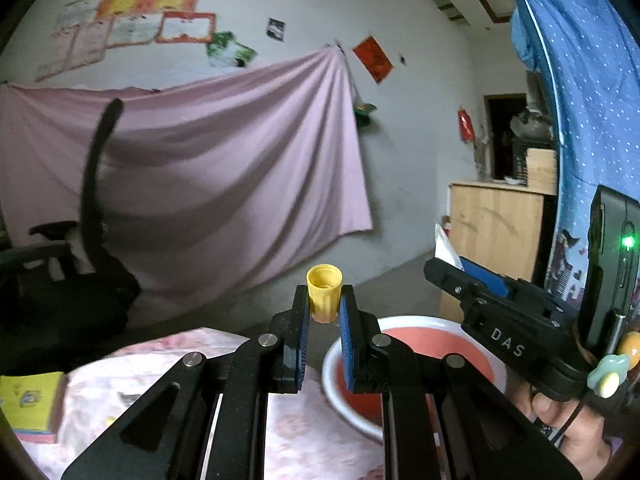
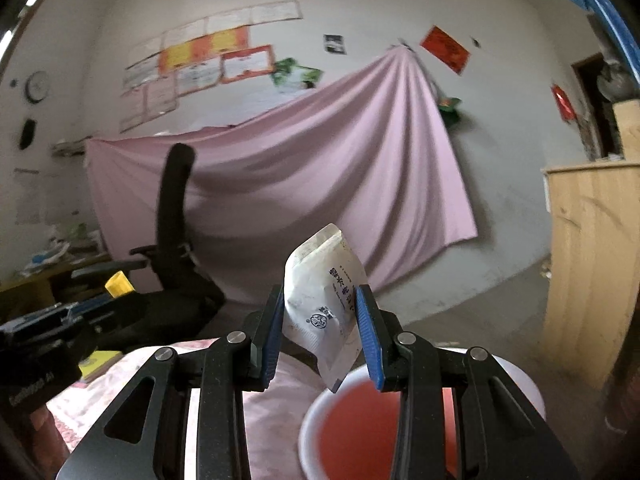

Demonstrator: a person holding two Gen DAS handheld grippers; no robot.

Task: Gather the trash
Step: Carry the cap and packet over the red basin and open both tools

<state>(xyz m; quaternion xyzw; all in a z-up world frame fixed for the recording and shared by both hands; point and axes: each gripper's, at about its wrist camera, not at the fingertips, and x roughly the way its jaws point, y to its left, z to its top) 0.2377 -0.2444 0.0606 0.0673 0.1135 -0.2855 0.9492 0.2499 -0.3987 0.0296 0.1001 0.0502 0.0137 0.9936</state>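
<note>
Pink sheeting [image 2: 320, 184] hangs across the far wall behind a black office chair [image 2: 176, 264], and a table under a pale floral cloth [image 1: 132, 392] carries the work. A basin [image 1: 404, 324] with a white rim and a red inside sits at the cloth's near right corner, and it looks to be the trash bin for this job. The left gripper [image 1: 325, 300] is clamped on a small yellow ribbed cap [image 1: 324, 292], held in the air just beyond the basin's left rim. The right gripper [image 2: 320, 312] is clamped on a white printed sachet [image 2: 324, 304], whose lower corner hangs over the basin's far rim. Both pieces look lifted and brought to the basin, so the step in hand is the drop. Next, each gripper needs carrying fully over the red interior before its jaws part; the cap in particular seems to sit outside the rim and could bounce onto the cloth. Counted: two grippers, one cap, one sachet, one basin, one chair, and one yellow booklet [image 1: 30, 404] at the cloth's near left edge.
</note>
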